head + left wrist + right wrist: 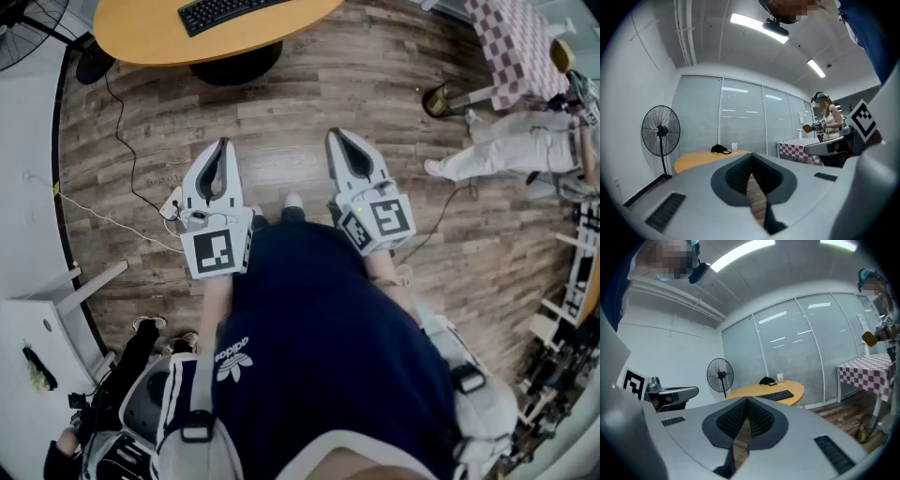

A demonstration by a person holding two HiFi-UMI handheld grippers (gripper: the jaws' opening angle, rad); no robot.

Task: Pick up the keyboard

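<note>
A black keyboard (223, 12) lies on the round yellow table (150, 37) at the top of the head view. In the right gripper view the keyboard (776, 395) shows on the table (792, 390) well ahead of the jaws. My left gripper (223, 143) and my right gripper (335, 137) are held side by side over the wooden floor, well short of the table. Both are shut with nothing between the jaws. In the left gripper view the left gripper (751, 157) points at the table (698, 159), and the keyboard is hidden behind the jaws.
A standing fan (660, 129) is left of the table. A black cable (122, 141) runs across the floor by a white power strip (172, 203). A checkered table (516, 47) and another person (525, 150) are at the right. White furniture (47, 319) stands at the left.
</note>
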